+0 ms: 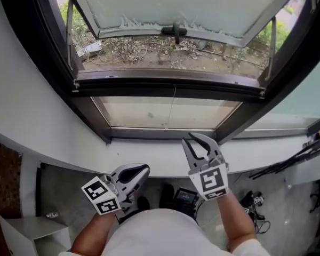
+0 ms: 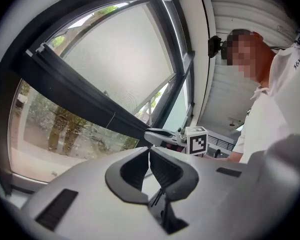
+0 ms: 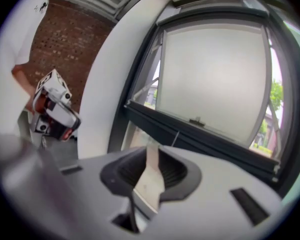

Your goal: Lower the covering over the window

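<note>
Stood by the window. Top sash (image 1: pixel 192 4) was tilted outward, frosted glass, with a dark handle (image 1: pixel 174 32) on its lower edge. Scrubby ground (image 1: pixel 165 55) showed through the gap below it.

A dark crossbar (image 1: pixel 170 87) ran under the opening, with a fixed frosted pane (image 1: pixel 144 113) beneath. A thin cord (image 1: pixel 174 108) hung from the bar's middle, down in front of that pane. Could not pick out the covering itself, and could not tell where it sat.

- Left gripper (image 1: pixel 144 169): low, just below the white sill (image 1: pixel 69 143), pointing up and to the right. Its own view showed the jaws pressed together at the tips, with nothing between them.
- Right gripper (image 1: pixel 191 140): higher, over the sill's inner edge, aimed at the lower frame. Jaws parted a little, with only pale background showing through the gap. Gripping nothing. Well apart from the cord.

Both were held close to the person's body, forearms bent. Cables (image 1: pixel 288 161) lay tangled on the floor to the right. A brick wall (image 3: pixel 65 39) stood off to the left.
</note>
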`<action>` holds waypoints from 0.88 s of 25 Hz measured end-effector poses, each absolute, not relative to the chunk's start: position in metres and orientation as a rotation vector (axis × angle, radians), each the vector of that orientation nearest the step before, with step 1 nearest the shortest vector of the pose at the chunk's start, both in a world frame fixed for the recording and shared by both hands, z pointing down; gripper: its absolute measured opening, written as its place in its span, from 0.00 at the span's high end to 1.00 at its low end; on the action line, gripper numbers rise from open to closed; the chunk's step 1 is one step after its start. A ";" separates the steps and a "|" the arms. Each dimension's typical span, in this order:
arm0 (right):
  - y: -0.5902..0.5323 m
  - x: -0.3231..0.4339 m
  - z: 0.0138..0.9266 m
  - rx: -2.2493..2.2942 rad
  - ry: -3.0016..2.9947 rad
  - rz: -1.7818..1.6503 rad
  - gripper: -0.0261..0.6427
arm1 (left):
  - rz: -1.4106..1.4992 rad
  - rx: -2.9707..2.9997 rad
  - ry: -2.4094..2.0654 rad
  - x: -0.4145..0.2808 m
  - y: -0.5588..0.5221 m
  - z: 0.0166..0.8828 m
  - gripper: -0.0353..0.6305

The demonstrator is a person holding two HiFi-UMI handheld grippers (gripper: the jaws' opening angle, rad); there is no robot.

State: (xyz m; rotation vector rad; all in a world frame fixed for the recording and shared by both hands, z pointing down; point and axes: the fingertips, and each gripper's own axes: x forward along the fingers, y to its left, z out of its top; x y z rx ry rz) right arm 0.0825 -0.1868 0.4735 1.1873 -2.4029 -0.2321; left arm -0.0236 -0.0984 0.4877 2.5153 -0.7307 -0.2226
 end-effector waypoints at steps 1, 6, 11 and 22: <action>-0.196 0.085 0.471 1.172 -2.393 -0.264 0.84 | -0.227 2.510 -0.746 -0.020 -0.106 0.488 0.92; -0.235 0.095 0.466 1.087 -2.336 -0.427 0.86 | -0.243 2.494 -0.810 0.000 -0.132 0.487 0.92; -0.268 0.094 0.461 1.041 -2.264 -0.591 0.87 | -0.236 2.496 -0.843 0.009 -0.145 0.489 0.92; -0.332 0.071 0.457 0.964 -1.950 -0.859 0.87 | -0.202 2.547 -0.745 -0.004 -0.164 0.482 0.92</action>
